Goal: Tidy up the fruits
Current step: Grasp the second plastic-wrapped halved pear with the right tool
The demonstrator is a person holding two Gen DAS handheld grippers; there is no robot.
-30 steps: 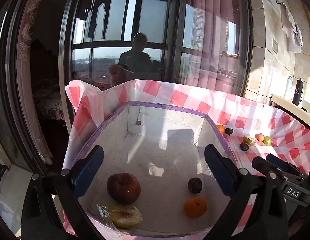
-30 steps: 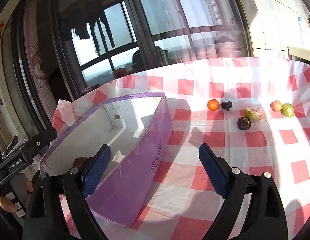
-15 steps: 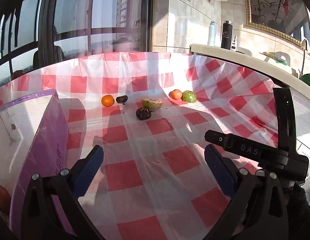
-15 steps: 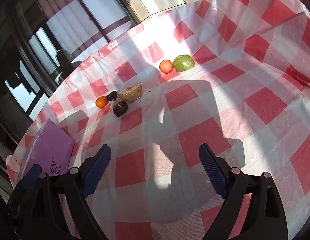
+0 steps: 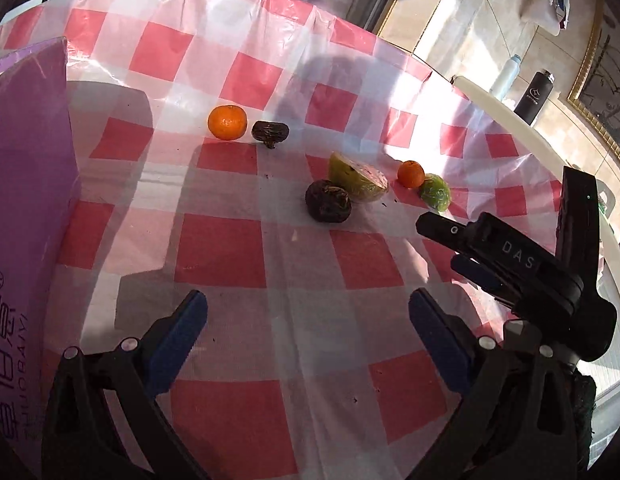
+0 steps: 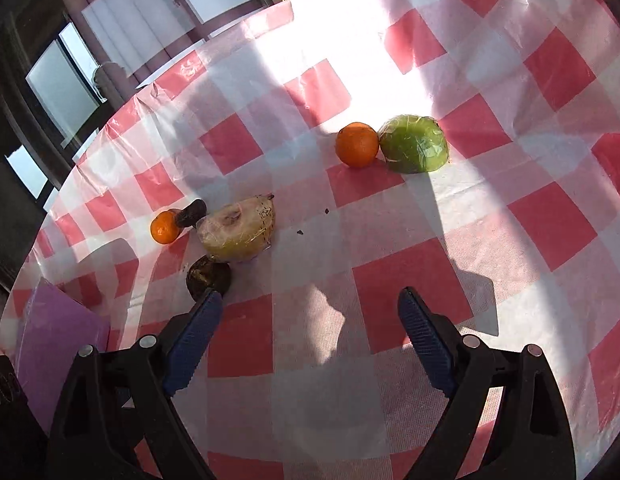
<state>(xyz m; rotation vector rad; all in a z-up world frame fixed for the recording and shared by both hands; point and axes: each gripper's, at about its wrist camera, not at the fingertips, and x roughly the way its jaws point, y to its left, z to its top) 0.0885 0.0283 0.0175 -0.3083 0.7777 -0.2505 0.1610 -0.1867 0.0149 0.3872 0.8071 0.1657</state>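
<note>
Lying beyond spread jaws: fruits (image 6: 357, 144).

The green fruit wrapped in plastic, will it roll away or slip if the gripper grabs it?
The green fruit looks cut, resting on a flat side, so it probably won't roll. Its shiny plastic wrap may be slippery. The small orange touching it looks round and might roll if bumped.
</note>
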